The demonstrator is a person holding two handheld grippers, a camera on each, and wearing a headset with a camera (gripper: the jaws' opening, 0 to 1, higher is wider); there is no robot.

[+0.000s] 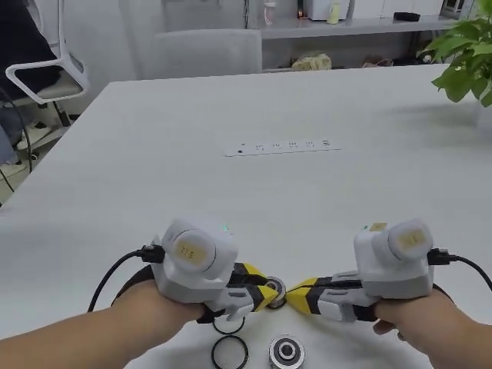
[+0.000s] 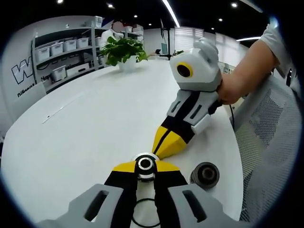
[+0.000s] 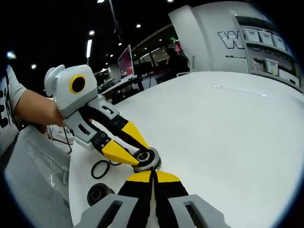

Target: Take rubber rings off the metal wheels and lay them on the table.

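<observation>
Two tools meeting tip to tip above the near edge of a white desk (image 1: 231,100). Left tool (image 3: 141,155) pinching a small metal wheel (image 2: 145,165) by its sides. Right tool (image 2: 158,149) pressed together, point touching the wheel's rim; rubber possibly caught between the jaws, impossible to tell.

Just beside them, nearer the person: two loose black rings (image 1: 229,352) flat on the desk. To their right, a second wheel (image 1: 286,352), dark around the outside, so probably not yet stripped. Farther off, a power strip (image 1: 283,146) mid-desk and a plant (image 1: 465,61) at the far right corner.

Step in hand, by the look of it: stripping the rubber from the held wheel, with some of the job done and more to go.

Next move likely calling for a firm hold with the left, then working the right's point under the rubber's edge, peeling it over the rim and laying it beside the others.
</observation>
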